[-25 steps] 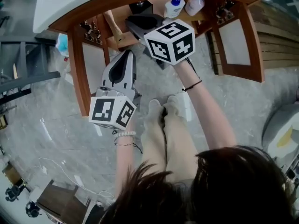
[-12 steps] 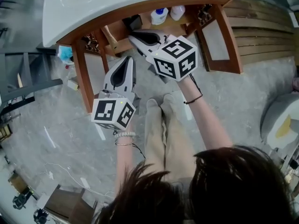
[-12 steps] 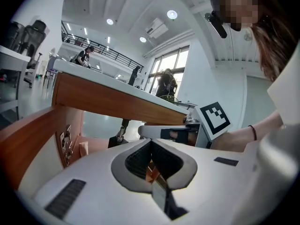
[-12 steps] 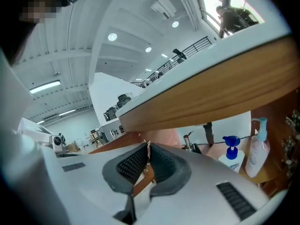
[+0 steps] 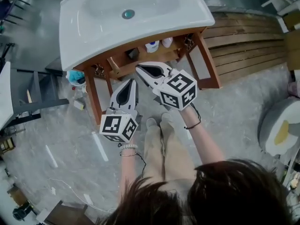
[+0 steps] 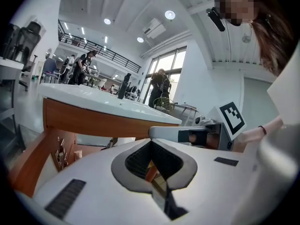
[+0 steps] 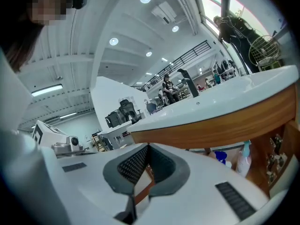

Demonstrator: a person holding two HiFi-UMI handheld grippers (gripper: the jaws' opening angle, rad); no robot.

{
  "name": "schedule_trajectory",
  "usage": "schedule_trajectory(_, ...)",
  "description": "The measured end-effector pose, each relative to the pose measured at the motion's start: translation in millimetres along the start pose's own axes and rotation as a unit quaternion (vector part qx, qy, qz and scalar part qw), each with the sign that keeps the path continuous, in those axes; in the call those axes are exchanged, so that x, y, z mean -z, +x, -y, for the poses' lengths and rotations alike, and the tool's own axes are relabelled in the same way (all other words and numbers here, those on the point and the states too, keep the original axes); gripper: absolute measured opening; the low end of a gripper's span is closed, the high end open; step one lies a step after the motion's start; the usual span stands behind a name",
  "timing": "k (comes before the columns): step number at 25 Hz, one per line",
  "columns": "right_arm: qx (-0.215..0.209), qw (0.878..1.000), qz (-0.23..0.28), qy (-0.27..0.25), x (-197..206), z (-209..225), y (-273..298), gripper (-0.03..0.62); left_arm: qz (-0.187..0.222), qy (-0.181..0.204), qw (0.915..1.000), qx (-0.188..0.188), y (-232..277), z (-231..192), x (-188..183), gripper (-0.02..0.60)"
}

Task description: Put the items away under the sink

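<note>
Below the sink (image 5: 187, 13), centre frame, the left gripper (image 5: 131, 81) is clenched empty; the right gripper (image 5: 138, 69) has just been closing, also empty.

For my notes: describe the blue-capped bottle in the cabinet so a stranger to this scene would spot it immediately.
Under the white washbasin the wooden cabinet stands open. Inside, two white bottles stand side by side; the blue-capped bottle is the left one in the head view. Its neighbour, a spray bottle, is pale all over.

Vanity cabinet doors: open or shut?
Open: both doors swing outward, and bottles show inside.
</note>
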State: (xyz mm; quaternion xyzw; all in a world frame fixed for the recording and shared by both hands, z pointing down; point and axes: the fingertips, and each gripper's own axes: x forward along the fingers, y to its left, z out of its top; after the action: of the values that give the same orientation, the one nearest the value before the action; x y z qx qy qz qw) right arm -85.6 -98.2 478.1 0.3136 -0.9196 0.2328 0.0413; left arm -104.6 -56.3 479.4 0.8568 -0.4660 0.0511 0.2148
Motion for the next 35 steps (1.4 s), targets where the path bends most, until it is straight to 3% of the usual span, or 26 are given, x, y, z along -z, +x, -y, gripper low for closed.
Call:
schedule_trajectory(14, -0.013, 0.999, 0.036, -0.021, -72, -62, -60, 0.017, 0.007, -0.01, 0.9984, 0.054, -33, 58, -61, 0.002)
schedule_trajectory(24, -0.012, 0.997, 0.076, -0.023, -115, -89, -87, 0.017, 0.012, 0.012, 0.9965, 0.081, -58, 83, -98, 0.002)
schedule_trajectory(35, -0.01, 0.996, 0.08, -0.046, -134, -96, -96, 0.016, 0.044, 0.047, 0.9931, 0.098, -67, 86, -142, 0.002)
